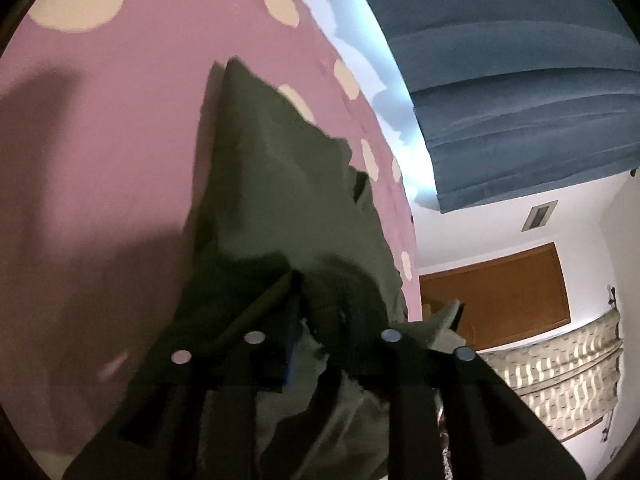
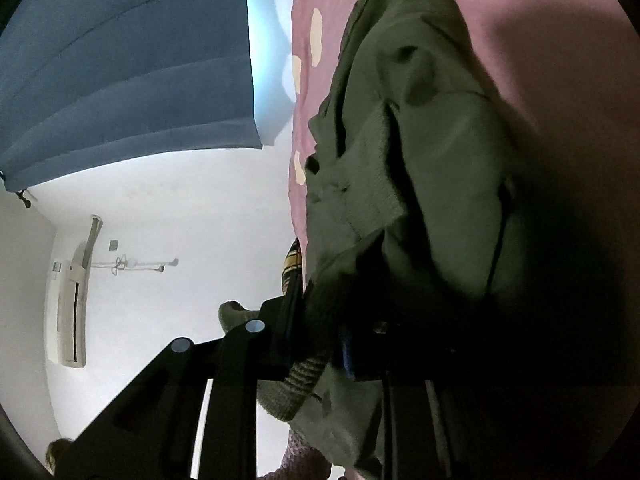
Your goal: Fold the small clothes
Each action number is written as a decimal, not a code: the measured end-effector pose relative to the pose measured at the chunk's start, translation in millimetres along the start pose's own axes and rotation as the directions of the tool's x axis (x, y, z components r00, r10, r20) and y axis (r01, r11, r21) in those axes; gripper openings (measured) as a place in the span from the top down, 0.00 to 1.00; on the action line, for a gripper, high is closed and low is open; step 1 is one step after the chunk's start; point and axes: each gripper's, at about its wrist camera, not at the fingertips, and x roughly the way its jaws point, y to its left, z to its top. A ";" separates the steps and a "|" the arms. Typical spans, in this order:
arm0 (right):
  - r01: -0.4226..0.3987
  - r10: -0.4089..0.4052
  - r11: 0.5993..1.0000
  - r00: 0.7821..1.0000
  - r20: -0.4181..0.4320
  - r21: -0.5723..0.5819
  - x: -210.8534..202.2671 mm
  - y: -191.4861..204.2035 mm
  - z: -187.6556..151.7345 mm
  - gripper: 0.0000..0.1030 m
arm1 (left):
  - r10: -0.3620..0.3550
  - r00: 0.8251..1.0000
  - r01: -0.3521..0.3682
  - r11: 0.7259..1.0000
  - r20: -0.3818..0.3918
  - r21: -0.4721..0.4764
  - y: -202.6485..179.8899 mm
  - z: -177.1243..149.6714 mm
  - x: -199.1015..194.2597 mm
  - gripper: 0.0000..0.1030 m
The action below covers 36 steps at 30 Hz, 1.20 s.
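An olive-green garment [image 1: 280,200] lies partly on the pink sheet with cream dots [image 1: 120,120], one end lifted. My left gripper [image 1: 320,320] is shut on its near edge, with cloth bunched between and over the fingers. In the right wrist view the same garment [image 2: 420,140] hangs from my right gripper [image 2: 324,320], which is shut on a bunched fold with a ribbed cuff [image 2: 300,376] below it. The fingertips of both grippers are hidden by cloth.
Both views are tilted. The pink sheet [image 2: 520,8] fills one side. A blue curtain [image 1: 520,80] hangs by a bright window. A wooden door [image 1: 500,296] and a radiator [image 1: 560,380] stand to the right; an air conditioner [image 2: 72,312] is on the white wall.
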 end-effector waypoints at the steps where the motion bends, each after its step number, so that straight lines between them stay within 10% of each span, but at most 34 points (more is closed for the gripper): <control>1: -0.008 0.008 1.000 1.000 0.002 -0.001 -2.4 1.2 -1.0 0.76 | -0.004 1.000 0.004 1.000 0.023 0.008 -3.1 -0.9 -9.0 0.67; 6: -0.026 0.027 0.999 0.999 0.033 -0.048 -19.7 14.6 -1.5 0.49 | -0.042 0.995 0.040 0.999 0.092 0.030 -10.9 5.2 -40.9 0.52; 11: 0.103 -0.085 0.958 0.993 0.077 -0.268 -47.3 51.7 -8.5 0.37 | 0.083 0.986 -0.121 0.954 0.144 0.274 -35.6 2.5 -56.0 0.50; 14: 0.196 -0.168 0.875 0.980 0.103 -0.442 -54.1 82.2 -14.7 0.32 | 0.159 0.978 -0.205 0.855 0.136 0.477 -55.9 -6.4 -46.1 0.50; 18: 0.354 -0.355 0.659 0.924 0.141 -0.664 -41.4 110.3 -28.5 0.30 | 0.235 0.957 -0.281 0.614 0.169 0.738 -81.3 -30.6 -22.2 0.49; 21: 0.406 -0.457 0.528 0.876 0.154 -0.746 -27.5 114.2 -34.4 0.30 | 0.259 0.952 -0.280 0.520 0.163 0.807 -83.8 -39.8 -11.1 0.49; 29: 0.397 -0.558 0.344 0.815 0.155 -0.851 0.9 112.5 -47.9 0.30 | 0.364 0.915 -0.290 0.295 0.173 0.910 -79.1 -60.4 23.0 0.49; 32: 0.405 -0.578 0.283 0.795 0.182 -0.869 6.3 113.7 -51.4 0.30 | 0.369 0.911 -0.298 0.286 0.182 0.911 -81.4 -56.8 29.7 0.49; 36: 0.376 -0.518 0.267 0.832 0.197 -0.887 10.2 125.4 -53.0 0.30 | 0.349 0.916 -0.311 0.314 0.196 0.897 -87.1 -47.3 33.4 0.50</control>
